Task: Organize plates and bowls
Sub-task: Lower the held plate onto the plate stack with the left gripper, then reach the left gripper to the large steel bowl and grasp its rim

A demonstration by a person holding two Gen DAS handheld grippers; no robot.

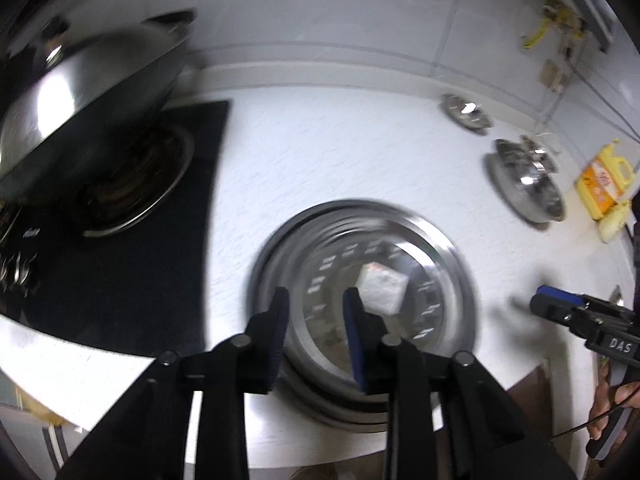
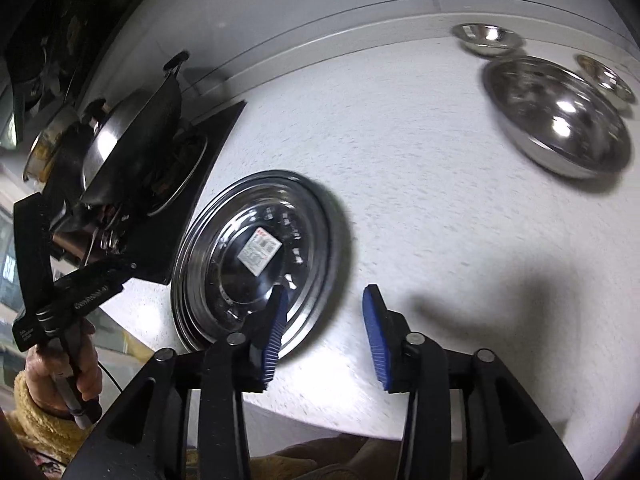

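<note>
Stack of steel plates (image 2: 260,260) sits on white tabletop (image 2: 400,184) beside stove (image 2: 216,144). Left hand-held gripper (image 1: 316,312) and right hand-held gripper (image 2: 326,308) both spread, pinching nothing; big bowl (image 2: 560,120) well apart.

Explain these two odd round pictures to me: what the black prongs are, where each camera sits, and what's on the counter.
No robot here: a person holds a two-finger gripper in each hand, with a fisheye camera on each. One picture looks along the left gripper, the other along the right gripper. Both are open and hold nothing. On the white counter lies a stack of steel plates, a large steel bowl and small bowls behind. A lidded wok sits on the stove.
</note>
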